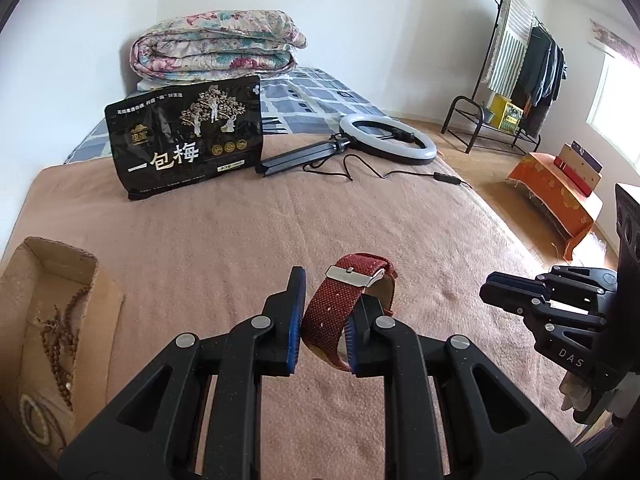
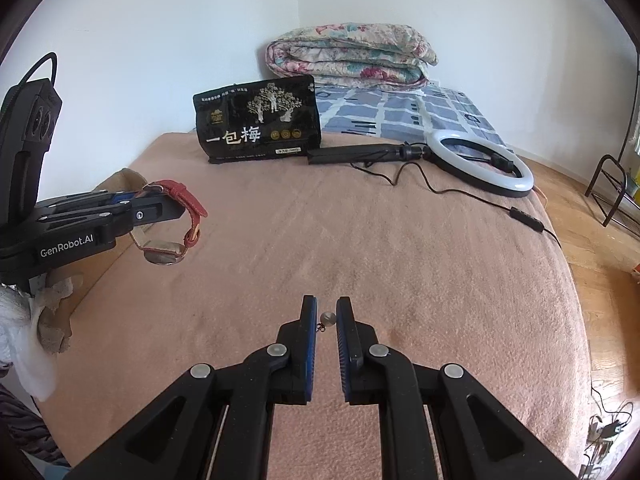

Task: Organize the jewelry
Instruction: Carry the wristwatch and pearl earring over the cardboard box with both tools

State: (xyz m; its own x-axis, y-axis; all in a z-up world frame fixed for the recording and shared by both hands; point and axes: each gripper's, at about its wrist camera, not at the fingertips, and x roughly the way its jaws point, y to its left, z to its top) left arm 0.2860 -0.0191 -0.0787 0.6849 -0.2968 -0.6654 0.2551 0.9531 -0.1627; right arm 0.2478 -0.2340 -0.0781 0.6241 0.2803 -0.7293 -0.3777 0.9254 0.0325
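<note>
A bed (image 2: 400, 240) covered by a pinkish-tan blanket carries everything, with a folded floral quilt (image 2: 352, 56) at its far end against the wall. In front of the quilt a black snack bag (image 2: 258, 120) stands upright, and just beside it toward the right edge lies a ring light (image 2: 480, 160) on its folded stand, its cord trailing over the blanket. At the bed's left edge sits an open cardboard box (image 1: 60, 320) holding brown bead strings (image 1: 60, 328). The left tool (image 1: 324, 312) is clamped on the red fabric strap of a watch (image 1: 332, 308), lifted clear of the blanket with its dial hanging below near the left edge. The right tool (image 2: 326, 320) stands narrowly parted near the bed's near edge, a small silver bead charm (image 2: 328, 319) between its pads; whether they touch it is unclear.
</note>
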